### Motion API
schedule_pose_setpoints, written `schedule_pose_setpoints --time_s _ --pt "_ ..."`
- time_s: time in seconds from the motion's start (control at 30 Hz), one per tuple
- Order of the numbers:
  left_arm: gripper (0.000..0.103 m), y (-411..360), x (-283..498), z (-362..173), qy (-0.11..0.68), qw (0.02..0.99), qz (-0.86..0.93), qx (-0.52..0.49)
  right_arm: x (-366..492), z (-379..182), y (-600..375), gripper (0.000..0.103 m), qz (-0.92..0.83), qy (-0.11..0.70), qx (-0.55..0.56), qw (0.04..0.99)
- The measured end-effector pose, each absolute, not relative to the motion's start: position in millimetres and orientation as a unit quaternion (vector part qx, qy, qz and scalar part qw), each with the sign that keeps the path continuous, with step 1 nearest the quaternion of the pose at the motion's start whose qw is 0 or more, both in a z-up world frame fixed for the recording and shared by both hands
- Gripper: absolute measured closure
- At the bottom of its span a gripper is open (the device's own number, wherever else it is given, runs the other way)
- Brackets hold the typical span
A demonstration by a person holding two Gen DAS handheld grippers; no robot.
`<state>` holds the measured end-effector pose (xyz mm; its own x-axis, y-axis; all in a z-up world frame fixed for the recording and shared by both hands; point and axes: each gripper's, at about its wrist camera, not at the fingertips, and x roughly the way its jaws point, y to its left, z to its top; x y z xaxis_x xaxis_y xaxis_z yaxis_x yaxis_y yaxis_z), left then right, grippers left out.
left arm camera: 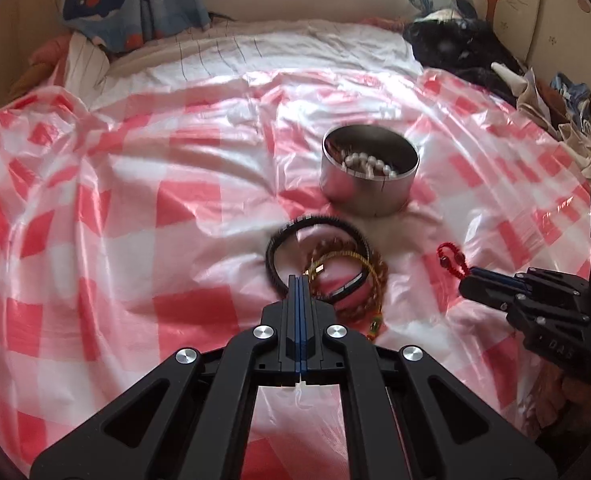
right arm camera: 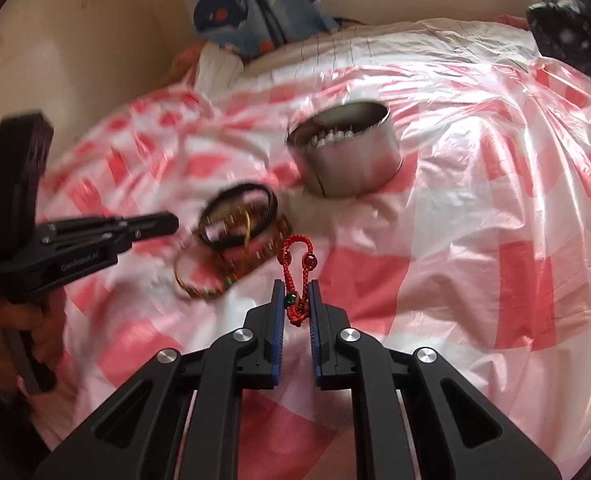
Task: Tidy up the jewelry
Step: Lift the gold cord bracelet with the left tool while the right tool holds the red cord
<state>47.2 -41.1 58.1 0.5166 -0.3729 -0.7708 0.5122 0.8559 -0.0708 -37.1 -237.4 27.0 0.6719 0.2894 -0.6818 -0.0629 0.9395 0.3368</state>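
red cord bracelet [right arm camera: 297,276], held lengthwise along right hand-held gripper [right arm camera: 296,285], loop end pointing ahead toward tin [right arm camera: 349,160].
right fingers narrowly parted around its knotted end; left hand-held gripper [left arm camera: 298,280] closed, empty, over bracelet pile [left arm camera: 331,268] on bed.

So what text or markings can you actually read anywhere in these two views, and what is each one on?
"GenRobot.AI": on the body of the left gripper, seen from the right wrist view; last letters blurred.
"DAS": embossed on the right gripper body, left wrist view; possibly partial.
Metal tin, bracelets, checked sheet: no text visible.
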Motion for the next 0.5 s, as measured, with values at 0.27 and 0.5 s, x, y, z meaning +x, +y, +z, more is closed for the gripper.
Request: schedule_pose_setpoints --time_s 0.27,0.5 --pt "0.048 -60 49 23 0.445 0.851 -0.24 0.143 -35 36 -248 0.091 0.1 0.375 0.171 0.906" --pt "0.101 -52 50 26 0.448 0.855 -0.225 0.133 -38 38 -249 0.091 0.105 0.371 0.176 0.906"
